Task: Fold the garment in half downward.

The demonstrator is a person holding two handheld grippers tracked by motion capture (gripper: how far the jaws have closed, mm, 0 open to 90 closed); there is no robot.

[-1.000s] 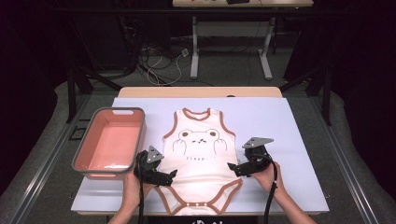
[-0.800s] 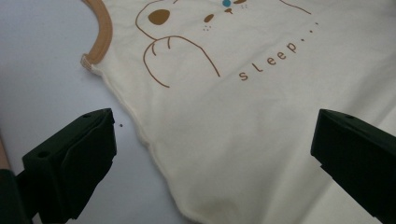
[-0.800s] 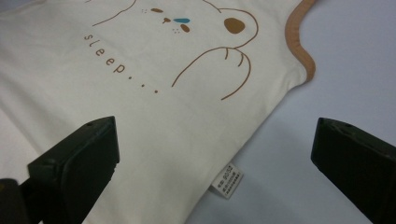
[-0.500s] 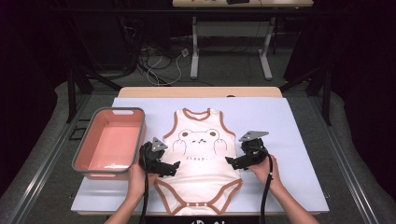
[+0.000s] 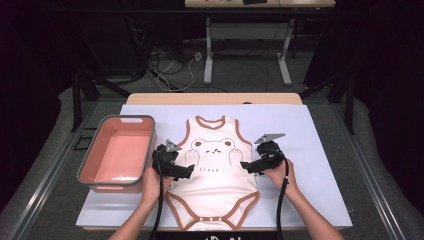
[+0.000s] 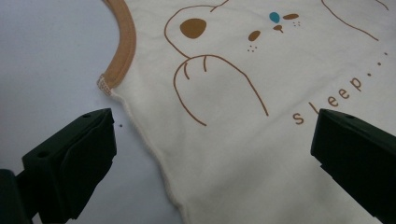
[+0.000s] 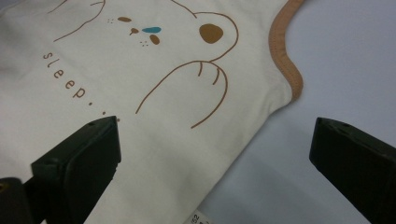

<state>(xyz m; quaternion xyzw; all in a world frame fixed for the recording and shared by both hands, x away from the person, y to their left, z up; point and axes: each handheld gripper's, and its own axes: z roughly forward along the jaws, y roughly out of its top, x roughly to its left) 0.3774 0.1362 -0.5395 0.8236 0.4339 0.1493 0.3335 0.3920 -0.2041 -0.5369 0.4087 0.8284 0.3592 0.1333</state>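
Left gripper: my black two-jaw left gripper (image 5: 186,171) is in my left hand (image 5: 150,181). Its jaws are spread wide and hold nothing.
Left gripper spot: it sits at the side seam of the cream baby bodysuit with brown trim and a bear drawing (image 5: 215,170), just under the armhole.
Between my left jaws: in the left gripper view, one jaw is over the bare table and the other is over the cloth (image 6: 243,154). The seam runs between them. I cannot tell if the jaws touch the cloth.
Right gripper: my black two-jaw right gripper (image 5: 248,166) is in my right hand (image 5: 280,176). Its jaws are spread wide too, with nothing in them.
Right gripper spot: it sits at the other side seam of the bodysuit, across from my left gripper.
Between my right jaws: in the right gripper view, one jaw is over the cloth (image 7: 177,154) near the word "sleep". The other is over the bare table. A small white tag (image 7: 198,217) peeks out at the edge.
Bodysuit: it lies flat between my two grippers, neck hole away from me, on the pale blue-white table top (image 5: 320,150).
Bin: a pink plastic bin with a grey rim (image 5: 95,170) sits just beside my left gripper, on its outer side.
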